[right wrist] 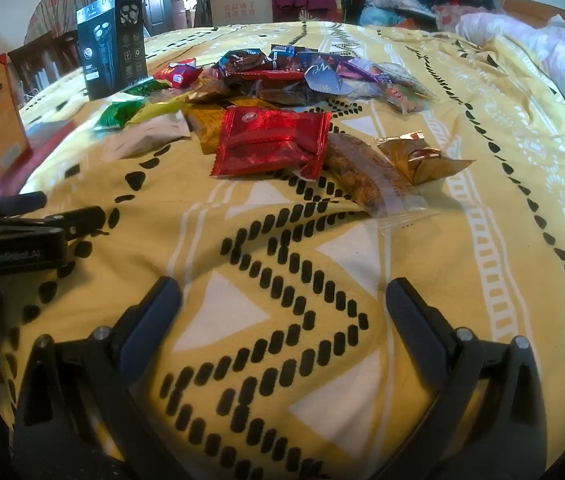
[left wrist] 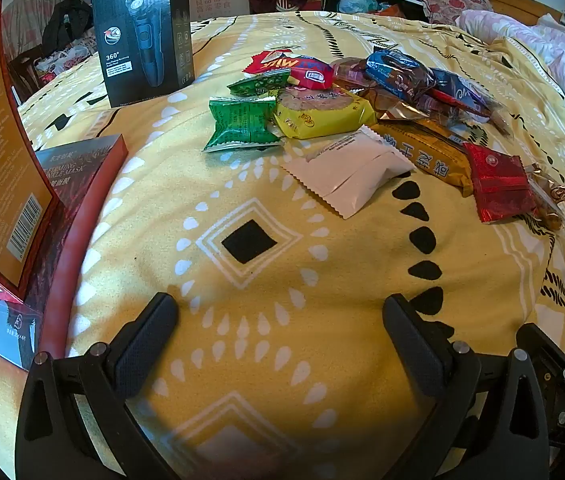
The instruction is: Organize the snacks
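Bed cover (left wrist: 266,360): mustard yellow, printed with white triangles, white teardrop rings, black diamonds and rows of black dots. Snack wrappers: green packet (left wrist: 242,126), yellow packet (left wrist: 322,114), plain white sachet (left wrist: 350,172), glossy red packet (right wrist: 272,142), gold foil wrapper (right wrist: 422,158), orange-brown packet (left wrist: 430,154) with dark characters. Shaver box (left wrist: 144,32): black with white lettering; both grippers black.

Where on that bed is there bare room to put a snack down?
Bare yellow bedspread lies between the open left gripper and the white packet, and between the open right gripper and the red packet. The snack pile behind is crowded; boxes line the left edge.
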The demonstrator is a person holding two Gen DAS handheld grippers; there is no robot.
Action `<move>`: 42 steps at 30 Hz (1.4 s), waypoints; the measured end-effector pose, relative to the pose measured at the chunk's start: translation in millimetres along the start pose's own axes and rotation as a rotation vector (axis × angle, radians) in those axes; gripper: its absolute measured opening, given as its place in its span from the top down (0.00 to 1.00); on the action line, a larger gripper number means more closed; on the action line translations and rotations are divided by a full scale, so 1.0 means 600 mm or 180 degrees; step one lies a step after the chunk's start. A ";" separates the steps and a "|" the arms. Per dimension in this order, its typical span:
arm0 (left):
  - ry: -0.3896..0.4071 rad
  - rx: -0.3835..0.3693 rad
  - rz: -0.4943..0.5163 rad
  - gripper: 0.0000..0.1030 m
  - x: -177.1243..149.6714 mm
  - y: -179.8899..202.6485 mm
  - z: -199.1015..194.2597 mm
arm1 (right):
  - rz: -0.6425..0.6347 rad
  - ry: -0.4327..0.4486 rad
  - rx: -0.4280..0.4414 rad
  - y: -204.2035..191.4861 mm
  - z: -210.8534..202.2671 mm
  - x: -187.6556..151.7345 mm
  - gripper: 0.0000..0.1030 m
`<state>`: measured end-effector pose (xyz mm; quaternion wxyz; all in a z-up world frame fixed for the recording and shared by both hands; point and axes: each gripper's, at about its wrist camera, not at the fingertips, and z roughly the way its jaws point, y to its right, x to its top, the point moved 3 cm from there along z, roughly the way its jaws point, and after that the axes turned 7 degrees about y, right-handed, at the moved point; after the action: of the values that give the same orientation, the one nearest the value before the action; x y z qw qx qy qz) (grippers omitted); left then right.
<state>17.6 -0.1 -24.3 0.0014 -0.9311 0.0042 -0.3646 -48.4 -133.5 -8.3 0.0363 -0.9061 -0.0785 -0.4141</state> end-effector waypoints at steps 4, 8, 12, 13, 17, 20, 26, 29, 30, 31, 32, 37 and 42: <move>0.0002 -0.0001 -0.0001 0.00 0.000 0.000 0.000 | -0.0001 0.0001 -0.0001 0.000 0.000 0.000 0.00; 0.0003 -0.0002 -0.0002 0.00 0.000 0.000 0.000 | -0.0001 -0.0001 0.0000 0.000 0.000 0.000 0.00; 0.0002 -0.0001 -0.0001 0.00 0.000 0.000 0.000 | -0.0003 -0.0001 -0.0003 -0.001 -0.001 0.000 0.00; 0.0002 -0.0002 -0.0002 0.00 0.000 0.000 0.000 | 0.0004 0.0001 0.0004 0.000 0.000 0.000 0.00; 0.0001 -0.0001 -0.0001 0.00 0.000 0.000 0.000 | 0.0005 0.0002 0.0004 0.001 -0.001 0.000 0.00; 0.0001 -0.0002 -0.0002 0.00 0.000 0.000 0.000 | 0.0011 0.0003 0.0011 0.000 0.000 0.000 0.00; 0.0001 -0.0002 -0.0002 0.00 0.000 0.000 0.000 | 0.0015 0.0002 0.0015 0.000 0.000 0.000 0.00; 0.0001 -0.0003 -0.0003 0.00 0.000 0.000 0.000 | 0.0010 0.0002 0.0004 0.000 0.000 0.000 0.00; 0.0001 -0.0003 -0.0002 0.00 0.000 0.000 0.000 | 0.0004 -0.0010 -0.0014 -0.001 0.001 0.001 0.00; 0.0001 -0.0003 -0.0001 0.00 0.000 0.000 0.000 | -0.0010 -0.0042 -0.0047 -0.003 0.002 0.004 0.00; -0.0001 -0.0002 -0.0001 0.00 0.000 0.000 0.000 | -0.0026 -0.0092 -0.0085 -0.011 0.002 0.009 0.00; -0.0001 0.0004 0.0004 0.00 0.000 0.000 0.000 | 0.0076 -0.0346 -0.0160 -0.007 0.030 0.034 0.00; -0.0003 0.0003 0.0002 0.00 0.000 -0.001 0.000 | -0.0022 -0.0346 -0.0106 -0.004 0.076 0.066 0.00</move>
<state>17.4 0.3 -24.3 0.0019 -0.9313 0.0043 -0.3642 10.6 -120.9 -8.3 0.0155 -0.9275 -0.0766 -0.3657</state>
